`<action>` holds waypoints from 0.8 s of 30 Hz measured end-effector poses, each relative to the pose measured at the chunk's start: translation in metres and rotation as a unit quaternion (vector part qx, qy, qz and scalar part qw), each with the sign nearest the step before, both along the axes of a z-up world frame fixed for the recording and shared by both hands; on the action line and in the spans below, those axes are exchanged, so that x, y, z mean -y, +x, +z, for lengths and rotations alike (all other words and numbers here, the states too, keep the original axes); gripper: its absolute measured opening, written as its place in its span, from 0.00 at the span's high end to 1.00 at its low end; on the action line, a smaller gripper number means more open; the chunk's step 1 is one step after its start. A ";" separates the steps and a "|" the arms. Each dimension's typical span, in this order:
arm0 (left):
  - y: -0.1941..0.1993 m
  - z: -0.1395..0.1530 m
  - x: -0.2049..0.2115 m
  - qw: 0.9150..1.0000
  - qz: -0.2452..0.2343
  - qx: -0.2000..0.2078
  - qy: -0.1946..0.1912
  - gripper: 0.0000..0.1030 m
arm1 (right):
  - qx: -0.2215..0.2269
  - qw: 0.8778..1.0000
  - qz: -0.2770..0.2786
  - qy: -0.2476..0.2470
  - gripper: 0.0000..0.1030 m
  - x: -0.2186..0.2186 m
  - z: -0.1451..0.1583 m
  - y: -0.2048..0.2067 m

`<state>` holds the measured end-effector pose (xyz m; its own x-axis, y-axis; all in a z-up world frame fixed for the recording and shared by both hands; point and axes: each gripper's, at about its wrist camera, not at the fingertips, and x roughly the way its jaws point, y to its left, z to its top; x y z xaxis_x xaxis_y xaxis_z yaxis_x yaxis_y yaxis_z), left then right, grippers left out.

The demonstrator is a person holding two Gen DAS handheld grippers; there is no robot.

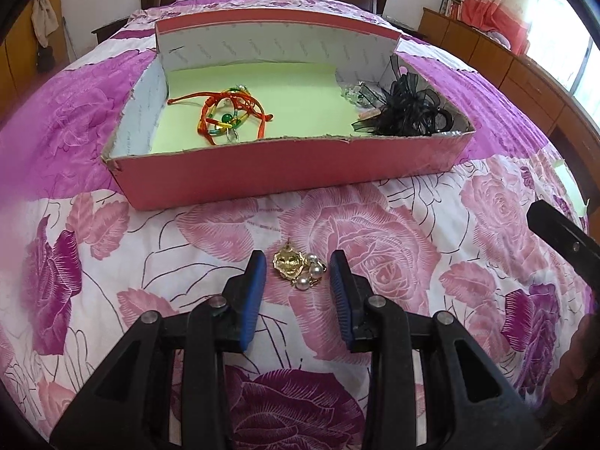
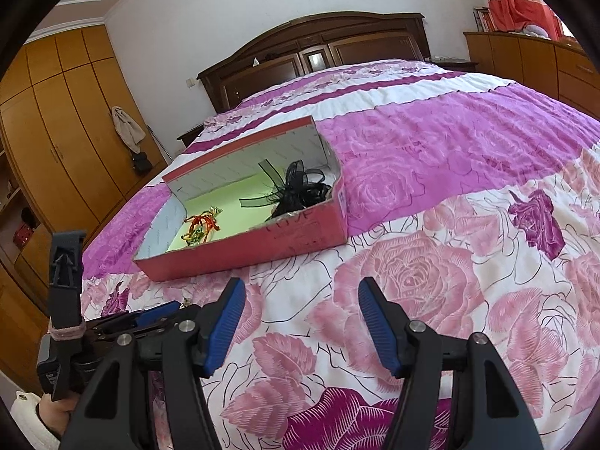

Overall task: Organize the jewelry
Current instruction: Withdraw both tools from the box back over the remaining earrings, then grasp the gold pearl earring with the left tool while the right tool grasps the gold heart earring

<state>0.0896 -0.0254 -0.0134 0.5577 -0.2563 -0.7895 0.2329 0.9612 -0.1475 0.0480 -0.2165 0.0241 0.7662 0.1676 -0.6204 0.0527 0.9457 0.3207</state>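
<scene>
A gold and pearl earring cluster lies on the floral bedspread, between the blue pads of my open left gripper, which do not touch it. Beyond it stands a red cardboard box lined with light green paper, holding a red and multicoloured cord bracelet tangle on the left and a black ribbon hair accessory on the right. My right gripper is open and empty above the bedspread, in front of the box. The left gripper shows in the right wrist view at lower left.
The floral pink and purple bedspread covers the whole bed. A dark wooden headboard stands behind, wooden wardrobes on the left, and a low wooden cabinet on the right. The right gripper's tip shows at the right edge.
</scene>
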 end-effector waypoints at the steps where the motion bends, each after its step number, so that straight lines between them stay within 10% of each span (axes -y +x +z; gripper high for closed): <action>1: 0.000 0.000 0.000 1.000 0.000 0.001 0.001 0.74 | -0.001 1.000 0.000 0.000 0.36 0.000 -0.001 0.000; 5: -0.001 -0.002 0.002 1.000 -0.003 0.010 0.010 0.88 | -0.006 1.000 0.003 0.000 0.36 -0.002 -0.004 0.001; 24: -0.015 0.022 -0.029 0.999 0.023 0.034 -0.010 0.92 | -0.021 0.999 0.041 -0.003 0.36 -0.034 -0.004 -0.003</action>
